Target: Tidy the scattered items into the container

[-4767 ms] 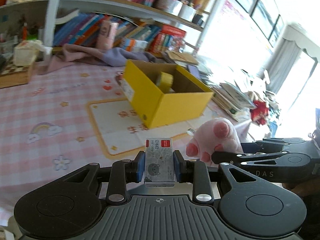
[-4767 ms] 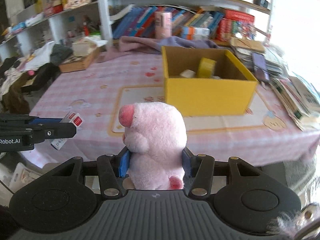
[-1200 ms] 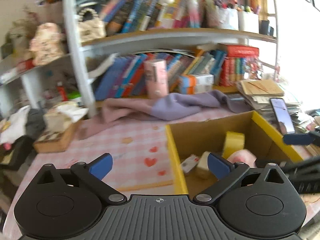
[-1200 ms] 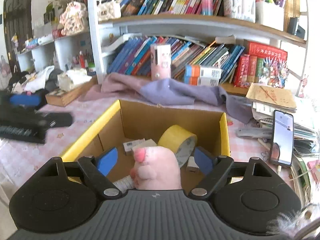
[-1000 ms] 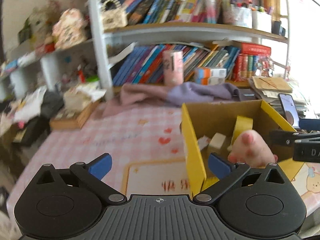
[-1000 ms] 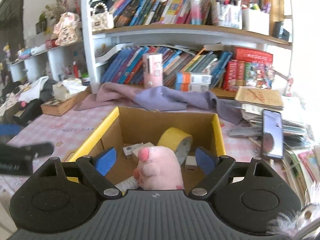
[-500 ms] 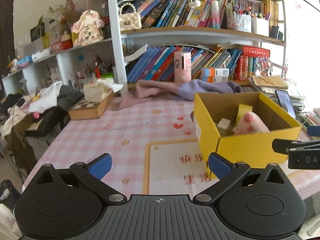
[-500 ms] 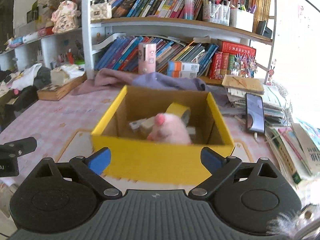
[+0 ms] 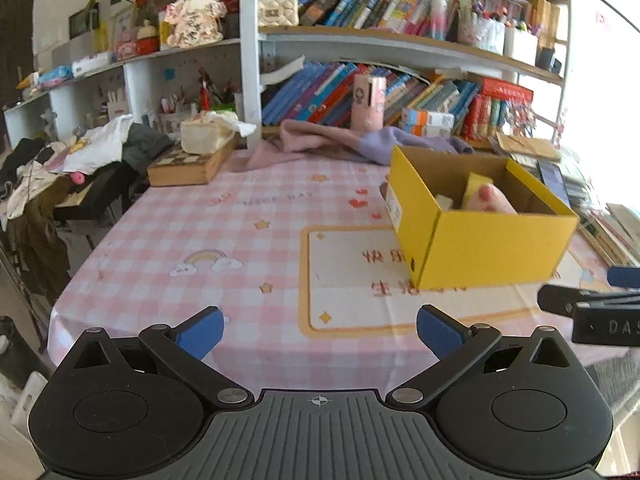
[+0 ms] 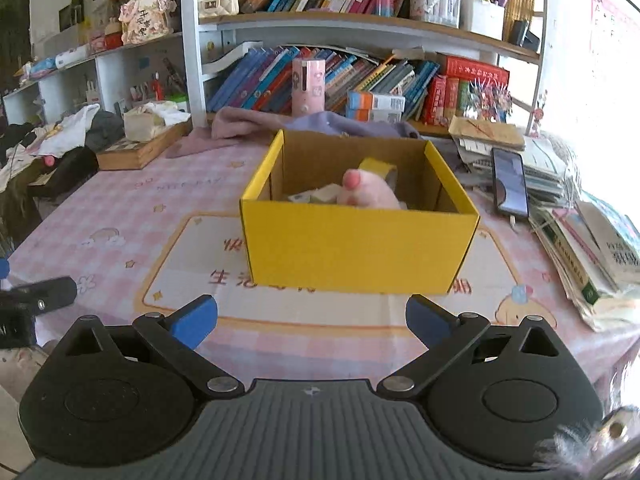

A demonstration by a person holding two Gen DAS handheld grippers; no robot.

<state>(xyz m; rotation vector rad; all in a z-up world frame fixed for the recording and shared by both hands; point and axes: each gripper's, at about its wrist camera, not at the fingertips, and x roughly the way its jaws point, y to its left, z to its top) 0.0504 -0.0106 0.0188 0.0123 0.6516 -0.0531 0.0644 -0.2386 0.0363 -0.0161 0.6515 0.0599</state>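
A pink checked tablecloth (image 10: 132, 208) covers the table. The yellow box (image 10: 360, 244) stands on it, holding the pink plush toy (image 10: 366, 194), a yellow tape roll (image 10: 378, 168) and a small white carton (image 10: 326, 193). The left gripper (image 9: 319, 330) and right gripper (image 10: 311, 319) hover near the table's edge, jaws spread wide, gripping nothing.

There is one yellow box (image 10: 360, 240) on the table. Inside the yellow box are one pink plush toy (image 10: 366, 194), one yellow tape roll (image 10: 378, 168) and two small boxes (image 10: 320, 194).
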